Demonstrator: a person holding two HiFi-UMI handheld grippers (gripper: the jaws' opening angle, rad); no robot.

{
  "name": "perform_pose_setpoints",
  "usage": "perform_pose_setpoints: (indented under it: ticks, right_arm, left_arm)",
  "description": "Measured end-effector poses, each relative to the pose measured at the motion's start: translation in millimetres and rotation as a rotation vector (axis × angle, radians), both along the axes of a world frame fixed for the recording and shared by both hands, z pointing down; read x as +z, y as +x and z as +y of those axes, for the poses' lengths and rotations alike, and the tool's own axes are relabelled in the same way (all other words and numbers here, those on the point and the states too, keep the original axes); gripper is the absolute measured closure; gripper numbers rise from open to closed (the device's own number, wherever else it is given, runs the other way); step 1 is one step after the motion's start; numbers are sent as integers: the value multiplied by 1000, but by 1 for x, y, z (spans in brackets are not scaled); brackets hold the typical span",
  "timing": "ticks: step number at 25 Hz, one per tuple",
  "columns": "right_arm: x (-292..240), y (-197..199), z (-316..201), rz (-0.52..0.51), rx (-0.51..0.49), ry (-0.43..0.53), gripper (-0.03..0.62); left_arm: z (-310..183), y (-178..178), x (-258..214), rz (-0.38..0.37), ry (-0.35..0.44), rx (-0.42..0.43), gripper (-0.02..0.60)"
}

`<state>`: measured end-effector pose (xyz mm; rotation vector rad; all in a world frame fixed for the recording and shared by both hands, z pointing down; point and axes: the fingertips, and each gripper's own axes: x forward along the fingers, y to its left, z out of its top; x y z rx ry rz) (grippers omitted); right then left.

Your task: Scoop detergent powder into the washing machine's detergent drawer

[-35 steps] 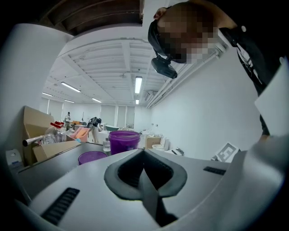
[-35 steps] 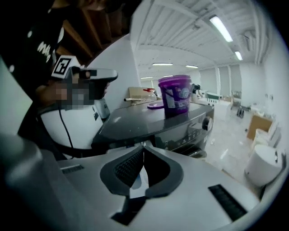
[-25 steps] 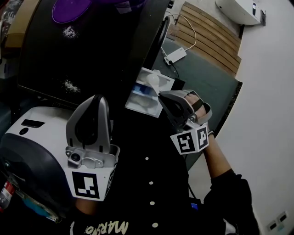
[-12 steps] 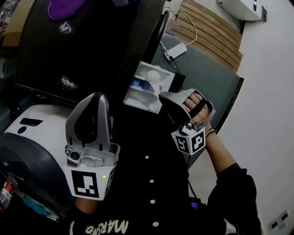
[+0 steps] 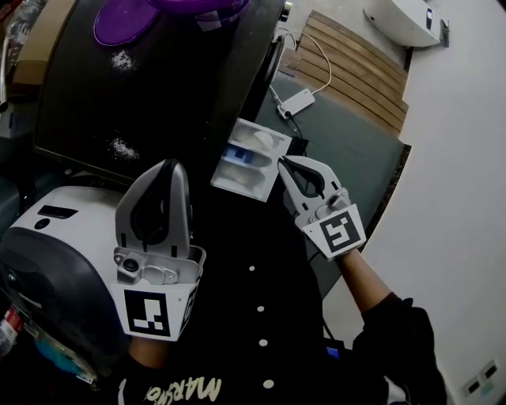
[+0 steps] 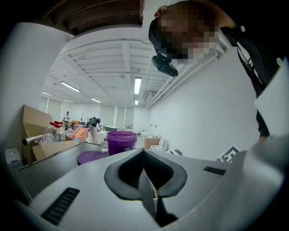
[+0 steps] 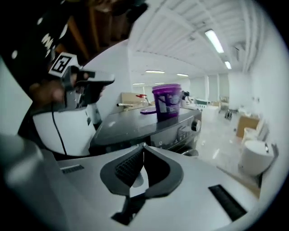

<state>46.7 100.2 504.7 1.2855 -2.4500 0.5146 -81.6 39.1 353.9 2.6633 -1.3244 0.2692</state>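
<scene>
The white detergent drawer (image 5: 247, 164) stands pulled out of the black washing machine (image 5: 158, 79). My right gripper (image 5: 281, 162) is at the drawer's right edge, shut on the handle of a white scoop (image 5: 263, 141) whose bowl lies over the back compartment. In the right gripper view the jaws (image 7: 143, 146) meet, with white showing below them. My left gripper (image 5: 166, 168) hovers shut with nothing in it, in front of the machine; its jaw tips (image 6: 143, 151) touch. The purple detergent bucket (image 7: 167, 101) stands on the machine top, its lid (image 5: 118, 20) beside it.
Spilled white powder (image 5: 120, 146) speckles the machine top. A white appliance (image 5: 47, 213) sits under my left gripper. On the grey floor mat lie a power strip (image 5: 296, 103) and cable, beside a wooden slatted platform (image 5: 356, 63). A cardboard box (image 6: 34, 131) stands left of the machine.
My right gripper has rolled about its own axis, its marker cube now facing the head camera, and the scoop bowl sits lower in the drawer. The left gripper has stayed put.
</scene>
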Motion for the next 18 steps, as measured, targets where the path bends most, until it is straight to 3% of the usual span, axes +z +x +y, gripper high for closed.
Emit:
perform_pose_setpoints:
  ticks: [3,8,13,18]
  right_arm:
    - [-15,8,-6,-87,66,-61,563]
    - [-59,10,-14,-186,90,-52,563]
    - [-114,17,-28,-275,92,9,563]
    - [-176,14,-53,-282,70,116,563]
  left_arm:
    - [-1,1,-12,17,22,0,566]
    - [-7,0,-36,48,63,-13,566]
    - [-18,-4,-57,65,114,-30,566]
    - [-30,-7,-86,95,172,-54,566]
